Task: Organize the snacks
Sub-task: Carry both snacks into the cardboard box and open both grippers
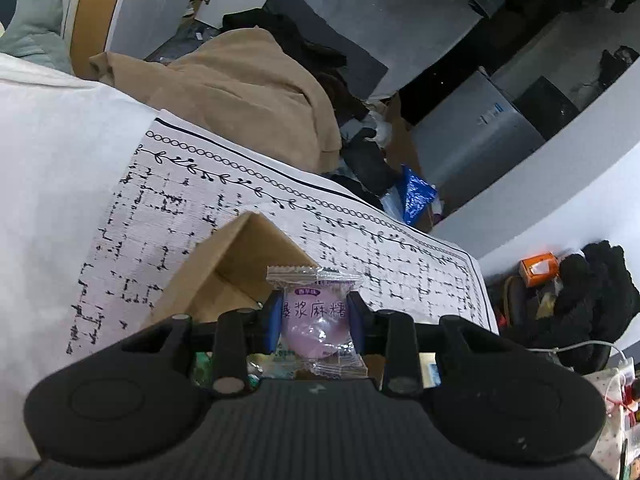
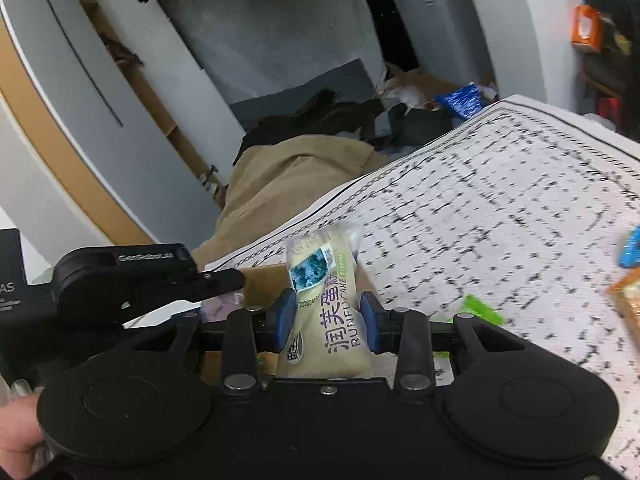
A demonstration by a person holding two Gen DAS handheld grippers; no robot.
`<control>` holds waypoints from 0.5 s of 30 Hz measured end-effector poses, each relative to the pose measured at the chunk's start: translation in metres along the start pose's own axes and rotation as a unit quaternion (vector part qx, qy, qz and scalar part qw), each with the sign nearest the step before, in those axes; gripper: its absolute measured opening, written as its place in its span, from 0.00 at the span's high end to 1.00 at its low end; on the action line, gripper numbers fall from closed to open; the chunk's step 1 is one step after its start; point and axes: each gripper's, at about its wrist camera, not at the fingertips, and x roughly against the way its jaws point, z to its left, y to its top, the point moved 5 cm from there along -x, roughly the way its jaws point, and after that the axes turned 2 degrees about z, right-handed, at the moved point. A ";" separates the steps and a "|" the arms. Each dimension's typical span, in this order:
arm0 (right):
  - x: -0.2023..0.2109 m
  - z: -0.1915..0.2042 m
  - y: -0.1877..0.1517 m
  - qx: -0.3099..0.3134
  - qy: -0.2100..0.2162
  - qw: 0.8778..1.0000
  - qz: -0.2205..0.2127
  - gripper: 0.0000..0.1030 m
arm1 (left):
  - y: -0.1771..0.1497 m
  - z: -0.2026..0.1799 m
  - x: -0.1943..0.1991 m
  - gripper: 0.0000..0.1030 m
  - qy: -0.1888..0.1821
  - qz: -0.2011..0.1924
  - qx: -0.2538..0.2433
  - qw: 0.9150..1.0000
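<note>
I am pinching a mochi (image 1: 316,322) in my left gripper (image 1: 316,322) and a cake (image 2: 329,304) in my right gripper (image 2: 329,316), carrying both toward the box (image 1: 240,276) just ahead.

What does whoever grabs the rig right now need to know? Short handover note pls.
Left tool: shut on the purple mochi packet, held above the cardboard box.
Right tool: shut on the cream cake packet, also near the box.
Box sits on the patterned cloth; some packets already show inside it under the left tool.
Left to do: drop both packets in, then collect the green, blue and orange snacks lying loose on the cloth.
</note>
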 end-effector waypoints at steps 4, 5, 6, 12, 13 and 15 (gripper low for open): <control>-0.009 0.011 0.000 0.010 0.008 1.000 0.010 0.69 | 0.006 0.012 -0.008 0.68 0.011 0.003 0.010 1.000; -0.011 0.013 0.000 0.014 0.009 1.000 0.012 0.69 | 0.008 0.015 -0.009 0.68 0.017 0.001 0.015 1.000; -0.013 0.015 0.000 0.016 0.011 1.000 0.012 0.70 | 0.009 0.018 -0.009 0.67 0.022 -0.003 0.021 1.000; -0.021 0.019 -0.001 0.013 0.017 1.000 0.018 0.70 | 0.006 0.016 -0.011 0.65 0.019 0.001 0.016 1.000; -0.022 0.021 -0.002 0.013 0.018 1.000 0.018 0.70 | 0.006 0.016 -0.010 0.64 0.021 -0.002 0.014 1.000; -0.023 0.024 -0.001 0.017 0.023 0.999 0.023 0.67 | 0.007 0.016 -0.008 0.64 0.027 -0.007 0.014 1.000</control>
